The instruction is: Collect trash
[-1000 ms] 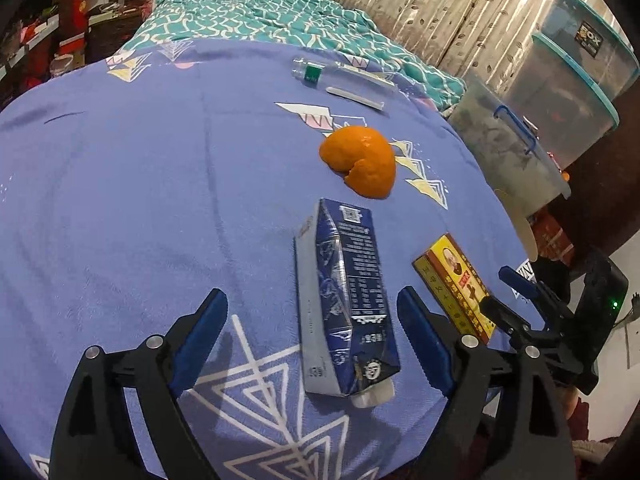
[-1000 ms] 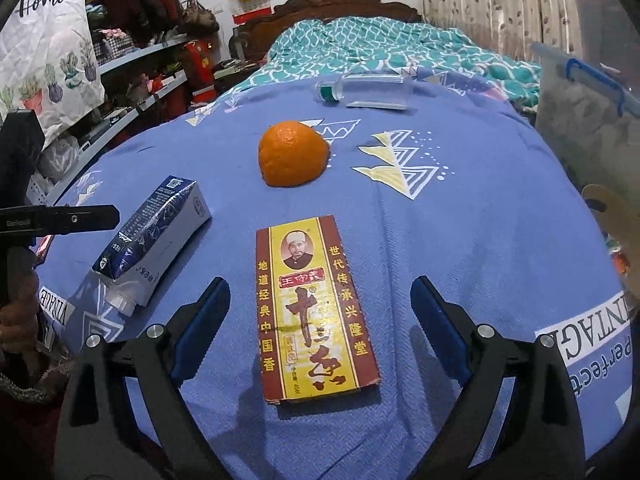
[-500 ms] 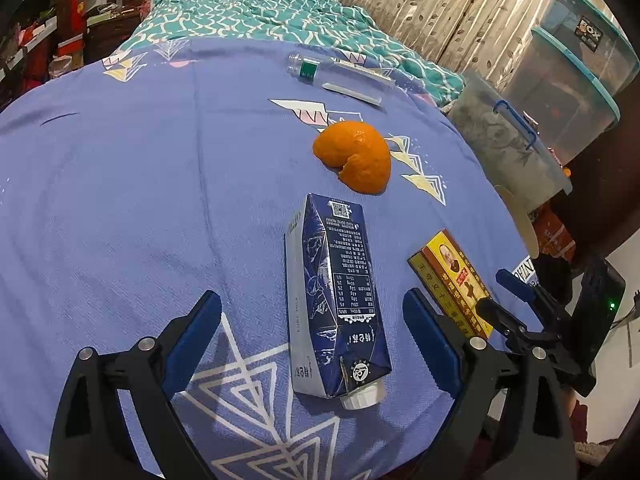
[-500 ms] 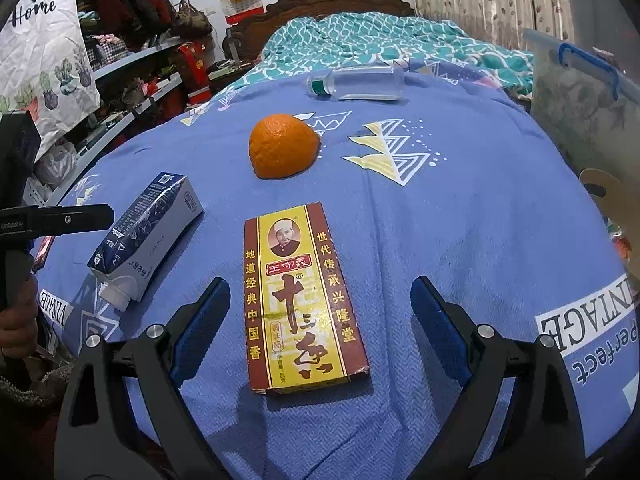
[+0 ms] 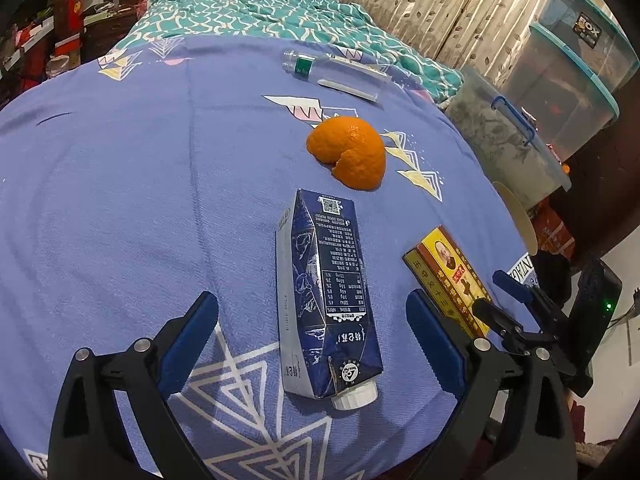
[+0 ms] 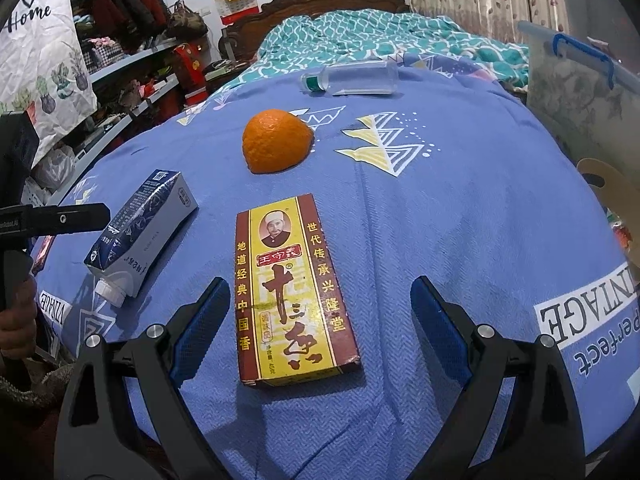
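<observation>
A dark blue milk carton lies on the blue cloth, its white cap toward me, between the fingers of my open left gripper. It shows at left in the right wrist view. A red and yellow box lies flat between the fingers of my open right gripper; it also shows in the left wrist view. An orange peel sits beyond both. A clear empty bottle lies on its side farther back.
The blue patterned cloth covers a round table. A teal bedspread lies behind. Clear storage bins stand at the right, cluttered shelves at the left. The right gripper appears at the table's right edge.
Both grippers have pulled back slightly: the carton and the box sit a little farther forward between the open fingers. Nothing on the table has moved.
</observation>
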Tool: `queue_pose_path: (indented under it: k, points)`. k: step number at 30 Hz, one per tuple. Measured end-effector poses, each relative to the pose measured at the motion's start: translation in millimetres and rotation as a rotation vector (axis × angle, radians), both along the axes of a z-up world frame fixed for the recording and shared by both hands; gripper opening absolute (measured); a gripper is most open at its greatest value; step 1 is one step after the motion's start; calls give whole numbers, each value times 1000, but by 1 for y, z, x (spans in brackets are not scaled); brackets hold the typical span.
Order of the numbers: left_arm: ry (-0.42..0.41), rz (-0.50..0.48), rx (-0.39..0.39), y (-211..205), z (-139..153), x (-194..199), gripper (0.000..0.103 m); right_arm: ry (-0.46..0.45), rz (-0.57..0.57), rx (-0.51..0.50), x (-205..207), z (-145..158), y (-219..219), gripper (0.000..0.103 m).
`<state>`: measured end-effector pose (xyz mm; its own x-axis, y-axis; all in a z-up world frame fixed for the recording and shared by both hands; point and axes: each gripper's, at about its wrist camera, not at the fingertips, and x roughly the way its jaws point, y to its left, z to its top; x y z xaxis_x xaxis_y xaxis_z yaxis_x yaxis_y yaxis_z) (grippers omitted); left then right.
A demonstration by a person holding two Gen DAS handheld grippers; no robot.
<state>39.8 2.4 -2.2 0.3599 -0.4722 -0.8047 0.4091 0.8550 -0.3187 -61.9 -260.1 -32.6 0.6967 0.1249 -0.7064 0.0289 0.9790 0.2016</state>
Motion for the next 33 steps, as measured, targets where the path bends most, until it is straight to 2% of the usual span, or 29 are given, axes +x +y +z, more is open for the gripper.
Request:
queue_pose_path:
  k: [14,21,31,32,33]
  points:
    - [7,4,-10,-1,-1,0,93,11,-7,4,-2,-5,-2,91]
    - [14,-30,6,-19,-3,-1,94,18,-2,16,-3,-11,-2,91]
    - [-11,-53,158,-49,-25,-7,93,2,51,-71,-8,-16,16,91]
    - [-11,-56,165,-50,-28,-8,91,3,53,-81,-9,-17,17,90]
    - [-7,-61,173,-52,-30,-8,79,-2,51,-101,-10,-18,18,77]
